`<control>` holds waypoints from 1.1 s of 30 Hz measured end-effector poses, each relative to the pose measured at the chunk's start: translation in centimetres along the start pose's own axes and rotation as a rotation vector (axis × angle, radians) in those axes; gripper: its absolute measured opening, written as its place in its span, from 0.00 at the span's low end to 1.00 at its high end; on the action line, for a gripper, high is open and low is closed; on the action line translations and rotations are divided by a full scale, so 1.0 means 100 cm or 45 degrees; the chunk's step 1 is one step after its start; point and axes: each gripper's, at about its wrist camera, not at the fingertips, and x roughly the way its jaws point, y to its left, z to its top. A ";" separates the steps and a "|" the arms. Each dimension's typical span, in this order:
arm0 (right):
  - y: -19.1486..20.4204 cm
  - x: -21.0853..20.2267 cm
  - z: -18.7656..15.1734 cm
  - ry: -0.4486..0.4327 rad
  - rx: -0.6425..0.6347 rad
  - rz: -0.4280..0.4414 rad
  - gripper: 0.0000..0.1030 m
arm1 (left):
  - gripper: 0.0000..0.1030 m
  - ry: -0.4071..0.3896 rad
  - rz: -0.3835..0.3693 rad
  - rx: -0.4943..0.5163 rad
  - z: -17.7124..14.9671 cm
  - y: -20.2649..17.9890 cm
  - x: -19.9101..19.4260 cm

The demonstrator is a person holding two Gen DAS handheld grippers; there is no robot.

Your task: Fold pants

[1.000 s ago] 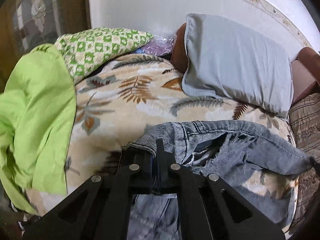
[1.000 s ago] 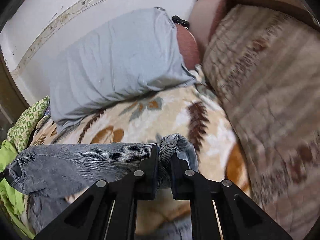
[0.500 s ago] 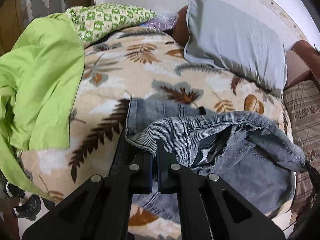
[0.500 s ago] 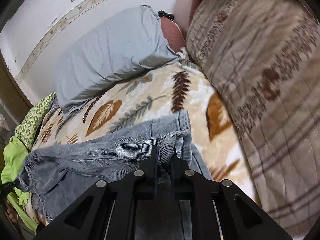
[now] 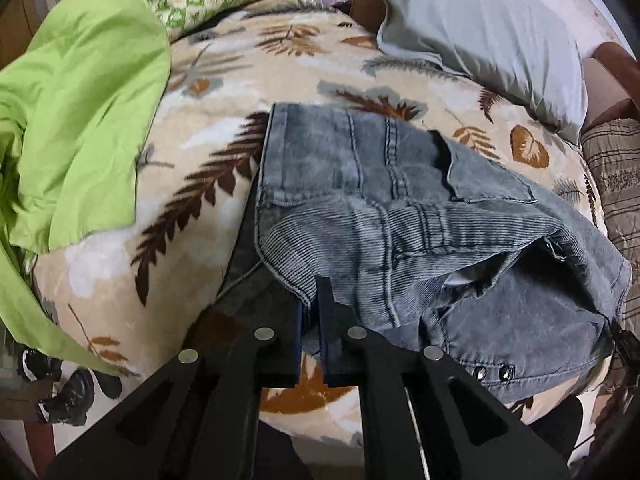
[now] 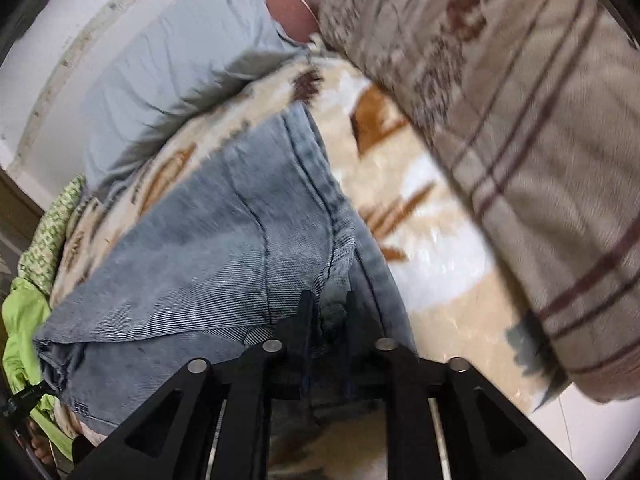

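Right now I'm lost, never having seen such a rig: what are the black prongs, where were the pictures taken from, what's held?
No robot: a person holds a two-finger gripper in each hand, each with a camera looking along its fingers. One picture comes from the left gripper, the other from the right gripper. Grey jeans lie on a leaf-print blanket, near a grey pillow and a green cloth. The left gripper pinches the jeans' edge; the right gripper's jaws are opening, with a denim fold between them.
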 end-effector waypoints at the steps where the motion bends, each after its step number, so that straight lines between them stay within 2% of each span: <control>1: 0.001 -0.005 0.000 -0.004 0.006 -0.011 0.23 | 0.08 0.011 -0.006 -0.004 -0.001 0.003 -0.003; 2: 0.002 -0.010 0.000 -0.014 0.006 -0.035 0.27 | 0.12 0.018 -0.011 -0.005 -0.002 0.005 -0.005; 3: 0.004 -0.018 0.000 -0.033 0.000 -0.067 0.36 | 0.15 0.033 -0.028 -0.012 -0.003 0.010 -0.011; 4: 0.007 -0.028 0.000 -0.057 -0.009 -0.088 0.45 | 0.23 0.047 -0.055 -0.034 -0.004 0.017 -0.018; 5: 0.012 -0.044 0.000 -0.098 -0.019 -0.086 0.50 | 0.35 0.052 -0.077 -0.059 -0.005 0.023 -0.023; 6: 0.016 -0.052 0.000 -0.120 -0.023 -0.079 0.63 | 0.41 0.052 -0.137 -0.117 -0.007 0.034 -0.032; 7: 0.023 -0.062 0.000 -0.146 -0.028 -0.066 0.77 | 0.53 0.045 -0.196 -0.163 -0.008 0.041 -0.039; 8: 0.032 -0.072 0.000 -0.169 -0.035 -0.044 0.82 | 0.60 0.040 -0.250 -0.206 -0.007 0.047 -0.045; 9: 0.042 -0.077 0.000 -0.180 -0.043 -0.012 0.88 | 0.62 0.039 -0.295 -0.242 -0.005 0.050 -0.048; 11: 0.070 -0.080 0.001 -0.162 -0.069 0.104 0.89 | 0.73 0.065 -0.421 -0.309 0.003 0.050 -0.050; 13: 0.107 -0.070 -0.002 -0.056 -0.084 0.264 0.91 | 0.77 0.097 -0.493 -0.352 0.011 0.046 -0.044; 16: 0.162 -0.041 -0.014 0.160 -0.110 0.492 0.91 | 0.77 0.175 -0.546 -0.434 0.021 0.038 -0.028; 20: 0.219 0.002 -0.034 0.390 -0.046 0.668 0.91 | 0.77 0.292 -0.587 -0.578 0.026 0.031 -0.004; 24: 0.250 0.040 -0.048 0.542 0.112 0.759 0.91 | 0.77 0.380 -0.642 -0.723 0.031 0.030 0.014; 27: 0.254 0.060 -0.045 0.554 0.206 0.755 0.91 | 0.77 0.398 -0.628 -0.755 0.038 0.025 0.021; 33: 0.241 0.089 -0.048 0.581 0.416 0.718 0.91 | 0.78 0.504 -0.563 -0.824 0.052 0.019 0.047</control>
